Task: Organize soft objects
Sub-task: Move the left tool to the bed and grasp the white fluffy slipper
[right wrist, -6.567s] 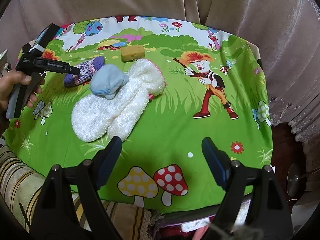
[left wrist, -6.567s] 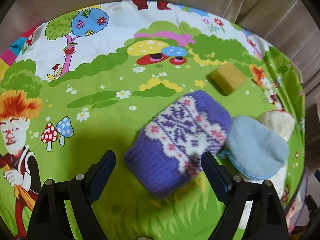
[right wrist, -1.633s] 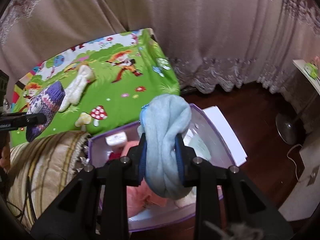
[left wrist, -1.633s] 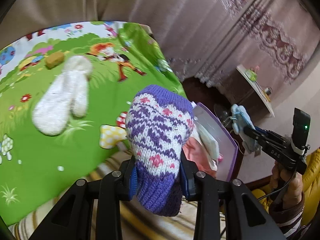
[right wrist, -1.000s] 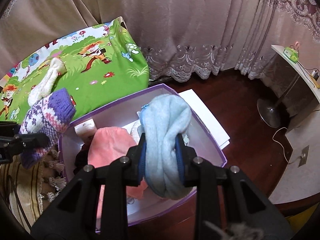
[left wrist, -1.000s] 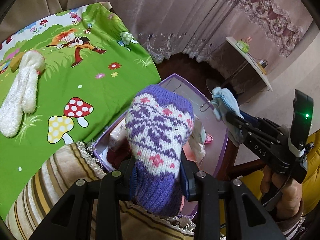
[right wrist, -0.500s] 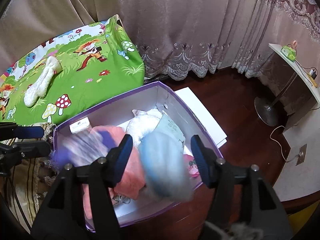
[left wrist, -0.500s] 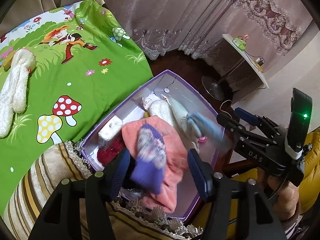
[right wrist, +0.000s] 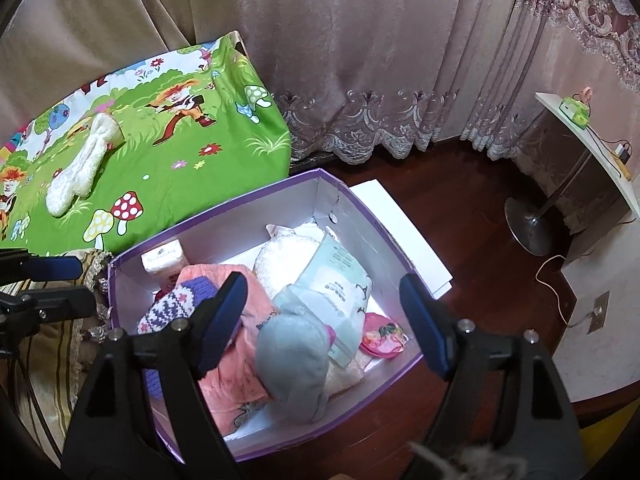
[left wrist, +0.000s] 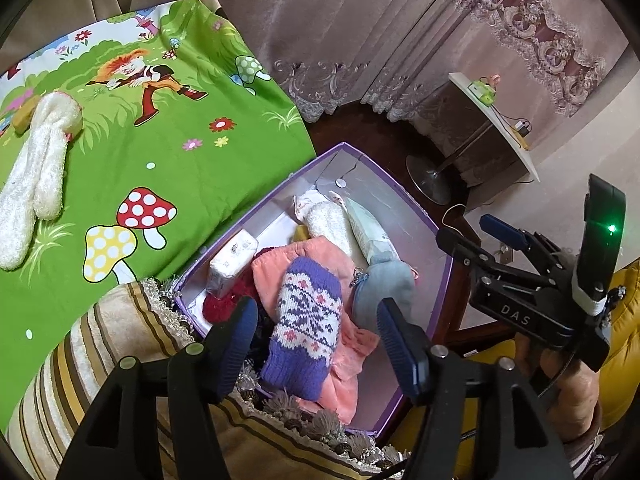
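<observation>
A purple patterned knit mitten point(left wrist: 306, 320) lies in the purple box point(left wrist: 434, 236) on a pink garment point(left wrist: 352, 340). It also shows in the right wrist view point(right wrist: 176, 306). A light blue mitten point(right wrist: 294, 356) lies beside it in the box point(right wrist: 360, 204), and shows in the left wrist view point(left wrist: 386, 288). My left gripper point(left wrist: 314, 340) is open and empty above the box. My right gripper point(right wrist: 324, 318) is open and empty above the box. White fluffy socks point(left wrist: 34, 172) lie on the green cartoon cloth point(left wrist: 168, 152), also seen in the right wrist view point(right wrist: 82, 164).
The box also holds a tissue pack point(left wrist: 232, 264), a wipes packet point(right wrist: 340, 284), a white fluffy item point(left wrist: 326, 220) and a red knit piece point(left wrist: 224, 300). A striped cushion point(left wrist: 92, 360) lies between cloth and box. A fan base point(right wrist: 528, 220) and shelf point(right wrist: 592, 140) stand on the wooden floor.
Both grippers opened over the box and let go. The purple mitten and the light blue mitten dropped into the box and now lie still there.
</observation>
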A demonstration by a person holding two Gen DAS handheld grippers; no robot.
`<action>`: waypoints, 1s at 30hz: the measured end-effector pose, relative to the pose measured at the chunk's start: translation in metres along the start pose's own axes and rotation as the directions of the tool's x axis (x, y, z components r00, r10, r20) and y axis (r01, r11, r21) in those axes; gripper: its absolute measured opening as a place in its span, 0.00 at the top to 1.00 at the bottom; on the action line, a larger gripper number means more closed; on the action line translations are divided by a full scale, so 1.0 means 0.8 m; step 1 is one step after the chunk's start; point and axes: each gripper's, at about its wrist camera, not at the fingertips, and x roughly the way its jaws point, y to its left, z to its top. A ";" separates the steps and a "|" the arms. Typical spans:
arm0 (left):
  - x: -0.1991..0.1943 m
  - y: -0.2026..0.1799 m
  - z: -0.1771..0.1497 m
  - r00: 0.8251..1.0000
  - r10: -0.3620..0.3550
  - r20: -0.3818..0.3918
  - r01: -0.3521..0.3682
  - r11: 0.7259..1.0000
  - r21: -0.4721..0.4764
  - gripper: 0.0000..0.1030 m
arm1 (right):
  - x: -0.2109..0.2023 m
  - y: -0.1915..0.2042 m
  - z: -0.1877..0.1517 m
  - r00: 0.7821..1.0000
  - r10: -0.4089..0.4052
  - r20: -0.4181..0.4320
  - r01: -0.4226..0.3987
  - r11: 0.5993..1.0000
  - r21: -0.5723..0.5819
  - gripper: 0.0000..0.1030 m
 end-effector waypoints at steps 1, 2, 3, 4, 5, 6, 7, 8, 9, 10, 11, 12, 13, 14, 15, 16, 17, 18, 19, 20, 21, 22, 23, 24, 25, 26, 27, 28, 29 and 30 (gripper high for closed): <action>0.000 0.000 0.000 1.000 0.001 0.002 -0.001 1.000 0.000 0.39 | 0.000 0.001 0.000 1.000 0.001 -0.001 -0.001 1.000 0.000 0.21; -0.002 0.001 0.000 1.000 0.000 0.004 0.000 1.000 -0.003 0.39 | 0.000 0.001 0.001 1.000 0.003 -0.001 -0.003 1.000 -0.002 0.21; -0.003 0.003 0.001 1.000 0.000 0.006 0.000 1.000 -0.004 0.39 | 0.001 0.002 0.001 1.000 0.004 -0.001 -0.004 1.000 -0.002 0.21; -0.006 0.005 0.002 1.000 0.001 0.009 -0.001 1.000 -0.003 0.39 | 0.001 0.003 0.002 1.000 0.006 -0.002 -0.006 1.000 -0.001 0.21; -0.008 0.008 0.003 1.000 0.002 0.012 -0.002 1.000 0.001 0.39 | 0.001 0.004 0.004 1.000 0.010 0.000 -0.010 1.000 0.001 0.21; -0.013 0.013 0.005 1.000 0.009 0.021 -0.009 1.000 0.005 0.39 | 0.001 0.006 0.006 1.000 0.014 0.003 -0.014 1.000 -0.001 0.21; -0.019 0.023 0.008 0.999 0.023 0.035 -0.023 1.000 -0.002 0.38 | 0.001 0.009 0.009 1.000 0.021 0.005 -0.021 1.000 -0.005 0.21; -0.024 0.032 0.012 0.998 0.037 0.043 -0.036 0.999 -0.013 0.36 | 0.000 0.015 0.014 0.999 0.033 0.011 -0.033 0.999 -0.017 0.21; -0.032 0.051 0.018 0.996 0.067 0.061 -0.065 0.997 -0.041 0.31 | 0.000 0.020 0.017 0.999 0.040 0.016 -0.040 0.999 -0.027 0.20; -0.037 0.065 0.022 0.994 0.085 0.072 -0.081 0.995 -0.060 0.25 | 0.000 0.025 0.021 0.999 0.048 0.022 -0.047 0.998 -0.039 0.19; -0.043 0.083 0.027 0.990 0.109 0.084 -0.102 0.991 -0.086 0.23 | 0.002 0.034 0.028 0.998 0.059 0.029 -0.057 0.997 -0.054 0.19; -0.051 0.109 0.035 0.985 0.145 0.098 -0.132 0.984 -0.123 0.20 | 0.004 0.041 0.033 0.997 0.067 0.031 -0.065 0.996 -0.065 0.18; -0.055 0.125 0.040 0.981 0.165 0.104 -0.150 0.978 -0.142 0.18 | 0.006 0.048 0.039 0.996 0.078 0.033 -0.075 0.994 -0.075 0.18; -0.059 0.145 0.045 0.976 0.190 0.106 -0.171 0.972 -0.161 0.18 | 0.010 0.058 0.047 0.995 0.093 0.034 -0.090 0.992 -0.089 0.18; -0.061 0.167 0.052 0.970 0.220 0.101 -0.199 0.963 -0.182 0.17 | 0.012 0.065 0.053 0.994 0.104 0.034 -0.100 0.990 -0.099 0.18; -0.062 0.186 0.057 0.966 0.240 0.093 -0.218 0.955 -0.201 0.17 | 0.015 0.073 0.059 0.993 0.114 0.036 -0.109 0.988 -0.110 0.18; -0.062 0.209 0.063 0.963 0.254 0.084 -0.230 0.947 -0.224 0.17 | 0.018 0.083 0.067 0.992 0.123 0.040 -0.117 0.985 -0.124 0.18; -0.062 0.225 0.066 0.961 0.265 0.078 -0.240 0.940 -0.242 0.17 | 0.021 0.093 0.074 0.991 0.127 0.041 -0.120 0.983 -0.138 0.18; -0.061 0.242 0.072 0.959 0.275 0.071 -0.248 0.934 -0.258 0.16 | 0.025 0.102 0.080 0.991 0.130 0.041 -0.122 0.981 -0.150 0.18; -0.059 0.258 0.078 0.959 0.278 0.063 -0.252 0.930 -0.268 0.16 | 0.029 0.113 0.087 0.989 0.139 0.043 -0.130 0.978 -0.165 0.18; -0.056 0.272 0.083 0.958 0.282 0.055 -0.257 0.926 -0.276 0.15 | 0.032 0.122 0.093 0.989 0.143 0.045 -0.133 0.975 -0.177 0.18; -0.053 0.284 0.090 0.956 0.289 0.048 -0.265 0.922 -0.282 0.14 | 0.036 0.131 0.100 0.989 0.143 0.048 -0.131 0.973 -0.188 0.18; -0.047 0.296 0.099 0.957 0.289 0.038 -0.267 0.922 -0.280 0.13 | 0.041 0.142 0.106 0.989 0.142 0.049 -0.129 0.970 -0.205 0.18; -0.041 0.303 0.105 0.956 0.292 0.031 -0.273 0.922 -0.273 0.12 | 0.044 0.149 0.111 0.989 0.143 0.049 -0.129 0.968 -0.217 0.17; -0.035 0.309 0.113 0.952 0.304 0.023 -0.287 0.921 -0.265 0.12 | 0.049 0.156 0.116 0.988 0.143 0.049 -0.129 0.965 -0.227 0.17; -0.027 0.315 0.122 0.949 0.315 0.012 -0.302 0.919 -0.253 0.12 | 0.055 0.166 0.122 0.989 0.140 0.047 -0.125 0.963 -0.239 0.17; -0.021 0.318 0.126 0.949 0.317 0.005 -0.306 0.920 -0.244 0.11 | 0.058 0.170 0.125 0.989 0.140 0.046 -0.125 0.961 -0.246 0.17; -0.016 0.322 0.132 0.948 0.318 -0.002 -0.310 0.921 -0.237 0.11 | 0.063 0.178 0.130 0.989 0.140 0.045 -0.124 0.959 -0.255 0.17; -0.009 0.325 0.137 0.946 0.324 -0.011 -0.317 0.919 -0.234 0.11 | 0.067 0.183 0.133 0.989 0.140 0.043 -0.124 0.957 -0.261 0.17; -0.002 0.328 0.141 0.943 0.331 -0.021 -0.327 0.917 -0.230 0.10 | 0.070 0.187 0.135 0.989 0.139 0.041 -0.123 0.956 -0.267 0.17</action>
